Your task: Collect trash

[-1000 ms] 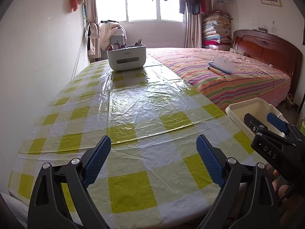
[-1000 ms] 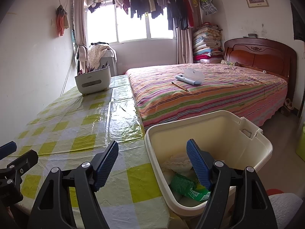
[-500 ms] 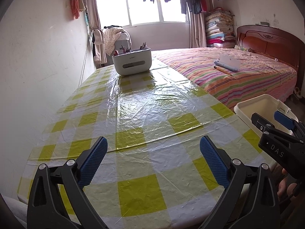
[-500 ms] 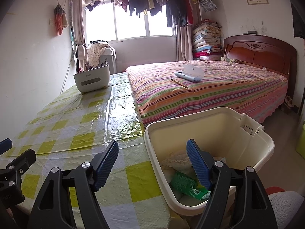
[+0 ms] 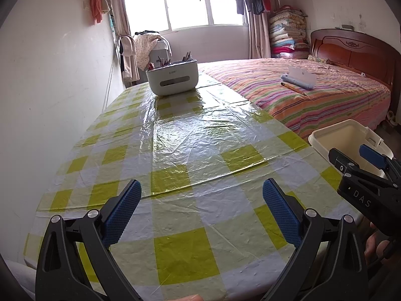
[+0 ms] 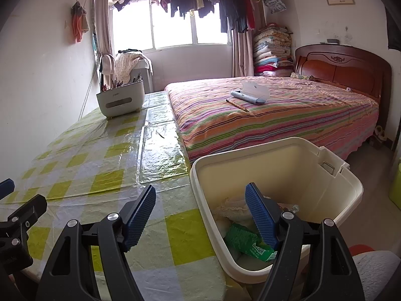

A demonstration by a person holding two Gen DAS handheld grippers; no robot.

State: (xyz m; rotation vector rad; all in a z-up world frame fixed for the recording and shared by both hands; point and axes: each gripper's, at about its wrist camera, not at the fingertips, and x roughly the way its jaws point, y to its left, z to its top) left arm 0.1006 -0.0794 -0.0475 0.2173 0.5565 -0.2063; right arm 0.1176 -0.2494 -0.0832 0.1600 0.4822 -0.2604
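Note:
A cream plastic bin (image 6: 333, 193) stands beside the table's right edge. It holds a green wrapper (image 6: 248, 242) and crumpled white paper (image 6: 230, 208). My right gripper (image 6: 200, 213) is open and empty, its right finger over the bin, its left finger over the table. My left gripper (image 5: 201, 209) is open and empty above the near end of the yellow checked tablecloth (image 5: 200, 150). The bin's rim (image 5: 333, 130) and the right gripper (image 5: 363, 175) show at the right of the left wrist view.
A white organiser box (image 5: 173, 80) with pens stands at the table's far end. A bed with a striped cover (image 6: 275, 115) lies to the right, with a pencil and a case on it. A wall runs along the table's left side.
The left gripper has drawn back and tilted up a little, so the table looks farther. The right gripper has hardly moved. Both stay open.

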